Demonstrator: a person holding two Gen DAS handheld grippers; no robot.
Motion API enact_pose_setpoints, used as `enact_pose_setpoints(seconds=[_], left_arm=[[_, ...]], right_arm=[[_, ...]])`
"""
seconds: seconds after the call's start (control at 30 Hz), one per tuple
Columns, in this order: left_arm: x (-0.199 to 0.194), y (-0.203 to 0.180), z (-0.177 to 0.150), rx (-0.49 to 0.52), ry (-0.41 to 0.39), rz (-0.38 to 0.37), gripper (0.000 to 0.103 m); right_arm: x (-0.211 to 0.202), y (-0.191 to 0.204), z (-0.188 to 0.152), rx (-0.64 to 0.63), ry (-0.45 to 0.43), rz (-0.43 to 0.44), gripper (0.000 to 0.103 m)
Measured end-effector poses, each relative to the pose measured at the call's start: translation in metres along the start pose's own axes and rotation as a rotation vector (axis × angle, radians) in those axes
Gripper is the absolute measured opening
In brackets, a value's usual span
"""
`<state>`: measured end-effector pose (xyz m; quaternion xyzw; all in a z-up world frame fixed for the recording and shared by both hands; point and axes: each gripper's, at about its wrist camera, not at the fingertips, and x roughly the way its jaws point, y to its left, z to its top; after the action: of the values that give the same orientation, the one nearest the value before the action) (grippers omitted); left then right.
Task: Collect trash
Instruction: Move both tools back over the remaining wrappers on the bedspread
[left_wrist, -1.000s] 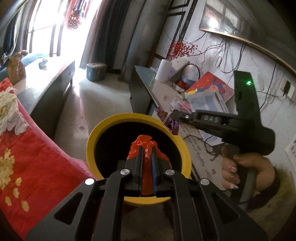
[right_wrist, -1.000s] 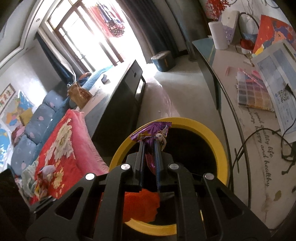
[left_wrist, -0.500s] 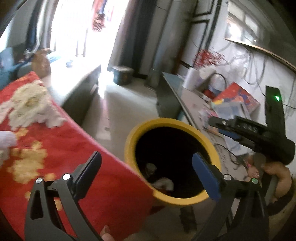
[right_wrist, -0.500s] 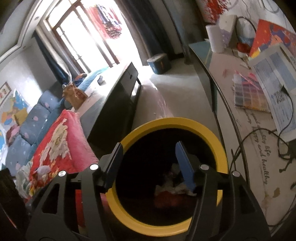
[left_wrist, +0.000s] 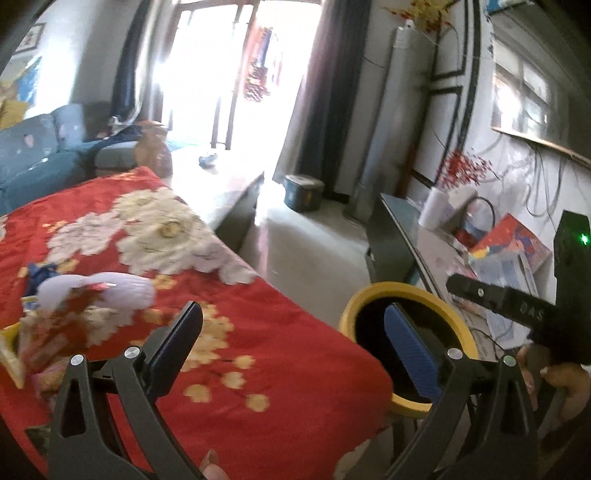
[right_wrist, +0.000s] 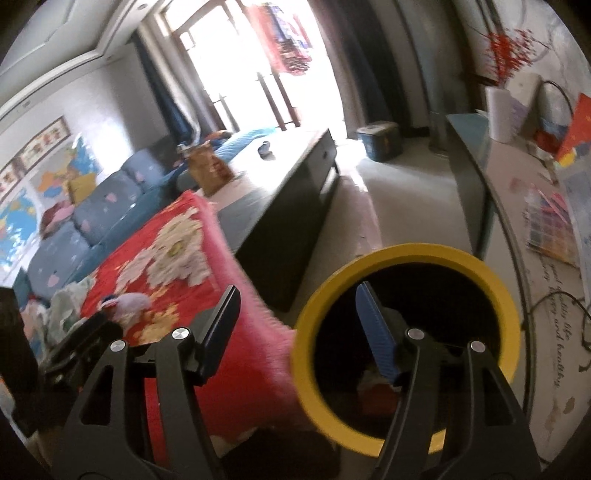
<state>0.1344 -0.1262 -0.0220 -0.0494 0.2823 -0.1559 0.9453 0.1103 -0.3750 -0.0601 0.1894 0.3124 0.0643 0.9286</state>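
Observation:
The yellow-rimmed black bin (left_wrist: 406, 290) stands against the edge of a red floral blanket (left_wrist: 258, 332). My left gripper (left_wrist: 291, 317) is open wide and empty, over the blanket's corner left of the bin. A lilac wrapper (left_wrist: 96, 291) and other blurred trash lie on the blanket at far left. My right gripper (right_wrist: 295, 295) has nothing between its jaws, which are opening. Its blue pad is over the bin's (right_wrist: 406, 251) mouth. Red and white trash (right_wrist: 376, 398) lies dimly at the bin's bottom. The lilac wrapper (right_wrist: 133, 302) shows left of it.
A long dark low cabinet (right_wrist: 288, 221) runs behind the blanket, with a blue sofa (right_wrist: 92, 221) at the left. A glass desk (right_wrist: 517, 192) with papers, cables and a paper roll lines the right. A blue box (right_wrist: 380, 140) sits on the floor. A hand (left_wrist: 565, 376) holds the right gripper.
Both grippers opened: the left let go of a red wrapper and the right a purple one over the bin. Both then swung left, bringing the blanket into view.

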Motion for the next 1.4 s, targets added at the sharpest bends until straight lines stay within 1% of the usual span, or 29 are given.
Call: enact_pose_setpoints(seconds=[0.2,0.53,0.8,0.97,1.13,1.23,1.4], left_arm=[[-0.024,0.031,0.003,-0.046,-0.051,0.069,0.096],[-0.049,0.073,0.006,-0.114,-0.097,0.152,0.096],[-0.065,0.108,0.008,-0.169,-0.127,0.214,0.096],[-0.078,0.141,0.008,-0.228,-0.150,0.277,0.096],[-0.091,0.174,0.004,-0.284,-0.157,0.334,0.096],[-0.097,0.193,-0.001,-0.319,-0.155,0.362,0.096],[-0.104,0.224,-0.013,-0.374,-0.127,0.400,0.096]], right_arm=[[0.000,0.037,-0.004,-0.075,0.006,0.059,0.057],[0.001,0.083,-0.011,-0.167,0.021,0.129,0.058],[0.010,0.118,-0.018,-0.232,0.065,0.194,0.058],[0.015,0.146,-0.027,-0.286,0.093,0.240,0.058],[0.020,0.177,-0.041,-0.343,0.129,0.298,0.058],[0.026,0.194,-0.051,-0.361,0.165,0.346,0.058],[0.037,0.221,-0.068,-0.418,0.216,0.395,0.058]])
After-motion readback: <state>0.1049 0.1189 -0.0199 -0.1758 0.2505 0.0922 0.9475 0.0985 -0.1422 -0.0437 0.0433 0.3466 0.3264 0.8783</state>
